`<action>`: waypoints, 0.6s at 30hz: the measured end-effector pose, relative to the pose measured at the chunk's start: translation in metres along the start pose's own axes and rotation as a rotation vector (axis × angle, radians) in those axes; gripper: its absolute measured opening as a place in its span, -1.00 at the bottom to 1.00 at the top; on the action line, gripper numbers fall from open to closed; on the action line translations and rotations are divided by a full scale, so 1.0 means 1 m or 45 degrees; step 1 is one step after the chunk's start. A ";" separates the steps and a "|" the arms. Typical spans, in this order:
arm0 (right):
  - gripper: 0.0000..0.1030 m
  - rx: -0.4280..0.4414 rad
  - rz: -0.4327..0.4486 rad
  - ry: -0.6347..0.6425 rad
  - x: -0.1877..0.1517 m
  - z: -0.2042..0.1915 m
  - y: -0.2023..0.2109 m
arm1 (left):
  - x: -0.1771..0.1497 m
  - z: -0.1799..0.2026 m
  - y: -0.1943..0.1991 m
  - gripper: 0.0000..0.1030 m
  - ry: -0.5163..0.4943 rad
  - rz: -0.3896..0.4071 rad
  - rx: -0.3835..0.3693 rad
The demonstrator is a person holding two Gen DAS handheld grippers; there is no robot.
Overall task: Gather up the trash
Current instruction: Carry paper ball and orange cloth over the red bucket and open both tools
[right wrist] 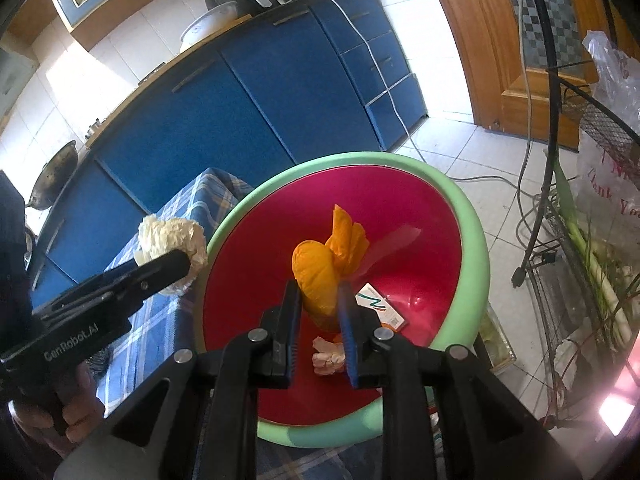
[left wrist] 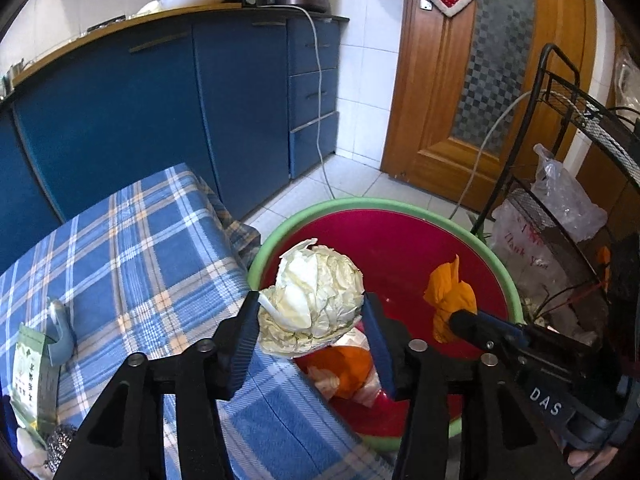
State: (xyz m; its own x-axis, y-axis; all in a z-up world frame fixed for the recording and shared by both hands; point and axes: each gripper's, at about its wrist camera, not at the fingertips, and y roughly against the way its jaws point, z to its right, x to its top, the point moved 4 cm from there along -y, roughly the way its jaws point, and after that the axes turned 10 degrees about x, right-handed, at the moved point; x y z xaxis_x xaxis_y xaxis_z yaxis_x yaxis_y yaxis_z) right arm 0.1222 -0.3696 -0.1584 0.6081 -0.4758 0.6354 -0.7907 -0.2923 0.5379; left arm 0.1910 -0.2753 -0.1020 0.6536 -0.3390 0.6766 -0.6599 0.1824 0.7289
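Note:
A pale, crumpled cabbage head point(left wrist: 316, 292) sits between the pads of my left gripper point(left wrist: 310, 304), which is shut on it at the table's corner, beside the green rim of the red bin point(left wrist: 320, 210). In the right wrist view the same cabbage point(right wrist: 172, 232) shows at the left gripper's tip point(right wrist: 168, 264). My right gripper point(right wrist: 320, 292) is shut on a knotted orange bag point(right wrist: 320, 272) over the bin point(right wrist: 468, 216). The left view shows that bag point(left wrist: 448, 296) hanging from the right gripper point(left wrist: 460, 316). A white-green card point(right wrist: 380, 306) and crumpled tissue point(right wrist: 328, 356) lie in the bin.
A blue plaid tablecloth point(left wrist: 132, 248) carries a green packet point(left wrist: 30, 376) and a steel scourer point(left wrist: 60, 444). Blue cabinets point(left wrist: 140, 120) stand behind. A black wire rack point(left wrist: 576, 128) with plastic bags point(left wrist: 560, 196) is right of the bin, and a cable point(right wrist: 524, 184) trails on the tiled floor.

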 end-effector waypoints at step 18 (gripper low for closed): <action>-0.06 0.049 0.069 -0.003 0.000 -0.007 0.011 | 0.000 -0.014 0.008 0.21 0.109 -0.009 0.046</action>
State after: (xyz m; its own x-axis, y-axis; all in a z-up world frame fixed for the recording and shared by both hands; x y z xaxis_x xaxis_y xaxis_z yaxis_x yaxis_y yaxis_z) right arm 0.1140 -0.3669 -0.1483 0.5642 -0.4938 0.6617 -0.8246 -0.2975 0.4811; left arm 0.1902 -0.2611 -0.0945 0.6864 -0.2596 0.6793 -0.6674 0.1461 0.7302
